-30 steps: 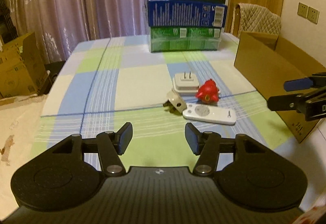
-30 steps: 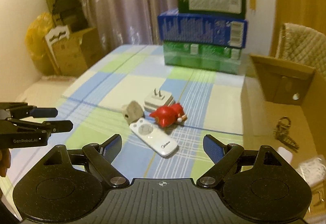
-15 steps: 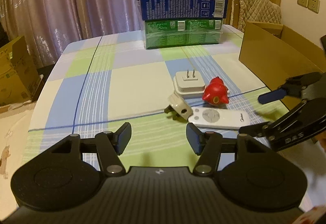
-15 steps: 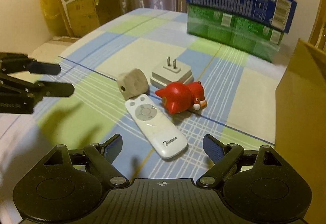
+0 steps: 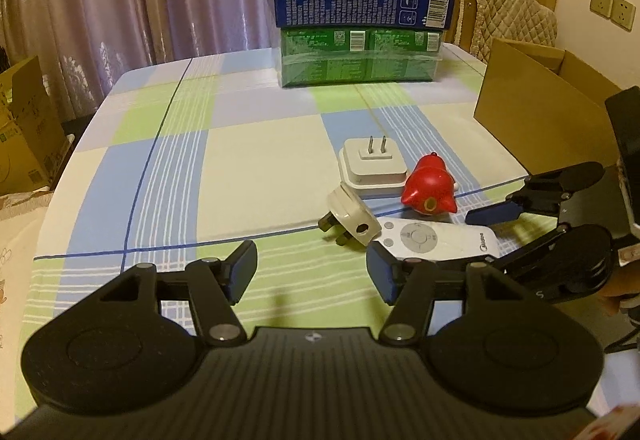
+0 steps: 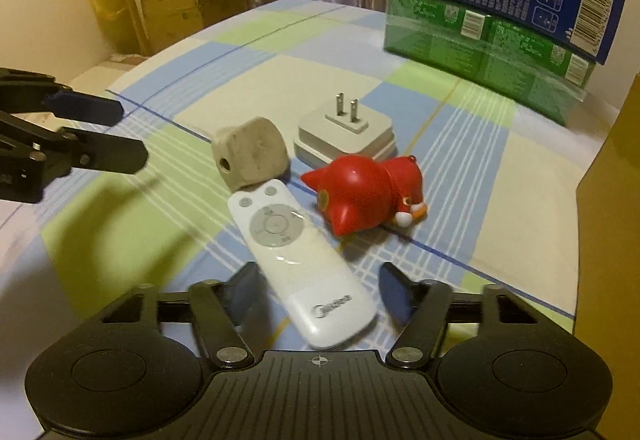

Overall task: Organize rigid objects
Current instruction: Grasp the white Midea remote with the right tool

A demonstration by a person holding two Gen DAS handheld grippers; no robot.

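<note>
Your right gripper (image 6: 316, 294) has its jaws spread wide on either side of the near end of the white remote control (image 6: 298, 268), with a gap on both sides, so nothing is gripped yet. The remote lies flat on the checked tablecloth (image 6: 168, 224) and at an angle to your fingers. If you close now, one pad will likely meet it first and spin it away, or pinch only a corner. Square up first.

Your left gripper (image 5: 312, 272) hovers just off the cloth, jaws wide and holding nothing, short of the pile.

At the remote's far end, the beige three-pin plug (image 6: 250, 154) touches or overlaps its tip, and the red cat figurine (image 6: 366, 196) lies on its side just beside it. Lifting or dragging the remote could tip the plug or roll the rounded cat. The white two-prong charger (image 6: 346, 138) sits behind both.

Farther right stands the cardboard box (image 5: 536, 120), probably the destination; clear its near wall or you will knock the remote loose.
</note>
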